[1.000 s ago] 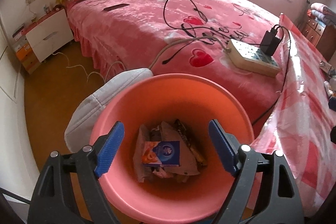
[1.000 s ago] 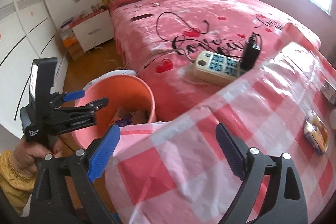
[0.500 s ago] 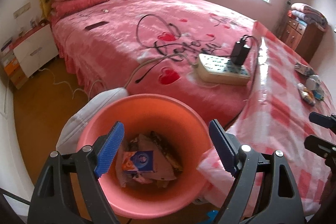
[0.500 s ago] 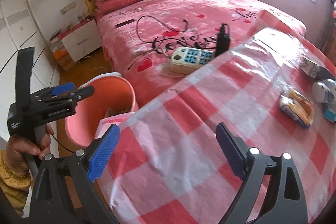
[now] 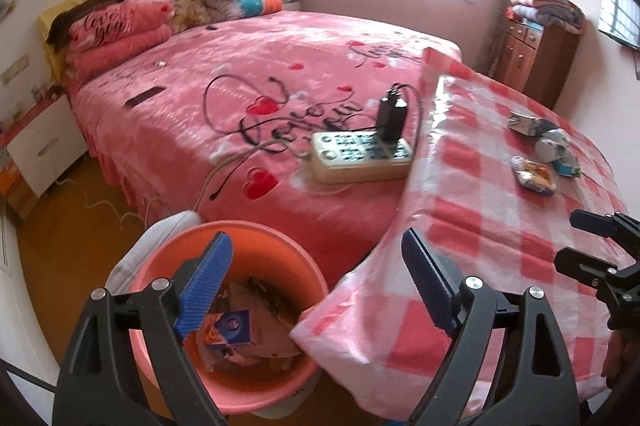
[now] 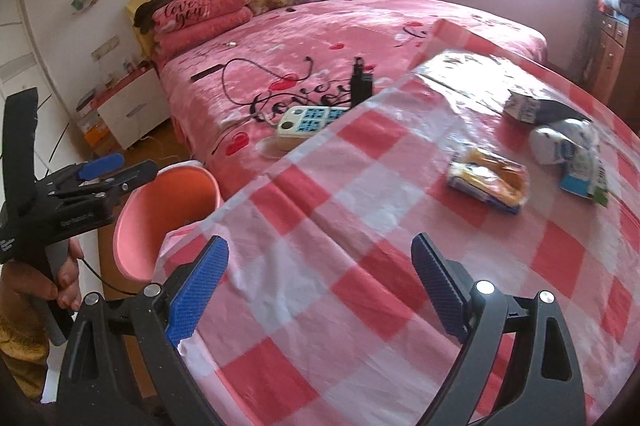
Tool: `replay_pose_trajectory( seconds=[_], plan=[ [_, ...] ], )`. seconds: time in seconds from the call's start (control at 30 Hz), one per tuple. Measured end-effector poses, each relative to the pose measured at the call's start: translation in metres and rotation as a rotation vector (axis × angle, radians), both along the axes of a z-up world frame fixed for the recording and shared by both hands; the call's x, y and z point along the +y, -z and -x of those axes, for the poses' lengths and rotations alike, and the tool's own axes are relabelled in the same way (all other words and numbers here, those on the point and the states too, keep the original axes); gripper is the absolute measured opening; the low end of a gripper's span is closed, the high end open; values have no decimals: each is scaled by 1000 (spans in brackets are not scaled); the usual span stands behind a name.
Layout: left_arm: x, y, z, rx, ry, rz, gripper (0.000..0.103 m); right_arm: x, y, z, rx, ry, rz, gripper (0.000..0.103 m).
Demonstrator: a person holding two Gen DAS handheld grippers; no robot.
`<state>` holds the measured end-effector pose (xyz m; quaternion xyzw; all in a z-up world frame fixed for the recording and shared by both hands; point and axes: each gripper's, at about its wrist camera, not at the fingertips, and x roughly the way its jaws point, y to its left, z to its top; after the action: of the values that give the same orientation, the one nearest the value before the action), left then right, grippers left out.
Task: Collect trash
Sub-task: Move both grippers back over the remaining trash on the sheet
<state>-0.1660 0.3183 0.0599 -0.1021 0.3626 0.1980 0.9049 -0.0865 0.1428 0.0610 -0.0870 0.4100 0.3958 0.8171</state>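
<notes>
Hovering wide and empty, both hand-held grippers — left (image 5: 316, 286), right (image 6: 320, 290) — are facing a light, crinkly snack wrapper (image 6: 486, 180) on the desk (image 6: 360, 226), best pinched at its edge.

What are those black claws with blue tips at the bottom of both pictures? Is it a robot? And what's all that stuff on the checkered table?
No robot: a person holds a hand-held gripper in each hand, with a camera on each looking along its fingers. One picture is from the left hand-held gripper, above the pink bin with trash inside. The other is from the right hand-held gripper, over the checkered tablecloth. On it lie a yellow snack packet, a crumpled white wrapper and more wrappers. Both grippers are open and hold nothing.
</notes>
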Motion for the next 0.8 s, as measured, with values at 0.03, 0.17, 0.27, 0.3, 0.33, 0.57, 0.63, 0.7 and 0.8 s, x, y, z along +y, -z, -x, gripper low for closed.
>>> replay_pose_trajectory(
  seconds=[0.03, 0.17, 0.27, 0.3, 0.33, 0.57, 0.63, 0.7, 0.8],
  plan=[
    [-5, -3, -2, -4, 12, -7, 88, -6, -1, -1, 0, 13, -5, 92],
    [-24, -16, -13, -20, 56, -31, 88, -27, -5, -5, -4, 59, -19, 94],
    [-41, -29, -22, -37, 97, -44, 89, -45, -8, -10, -6, 98, -33, 94],
    [-47, -34, -26, -43, 114, -50, 89, -53, -9, -12, -7, 115, -38, 94],
    [-53, -39, -30, -51, 133, -56, 89, -60, -10, -14, -7, 129, -43, 94],
    [-101, -74, -64, -99, 303, -35, 91, -116, -9, -31, 18, 245, -79, 94],
    [-118, -82, -80, -103, 369, -17, 91, -137, -8, -39, 32, 285, -101, 94],
    [-137, -88, -98, -101, 433, -14, 92, -155, -7, -46, 46, 319, -117, 94],
    [-166, -90, -125, -86, 520, -30, 92, -177, -4, -59, 60, 356, -132, 94]
  ],
)
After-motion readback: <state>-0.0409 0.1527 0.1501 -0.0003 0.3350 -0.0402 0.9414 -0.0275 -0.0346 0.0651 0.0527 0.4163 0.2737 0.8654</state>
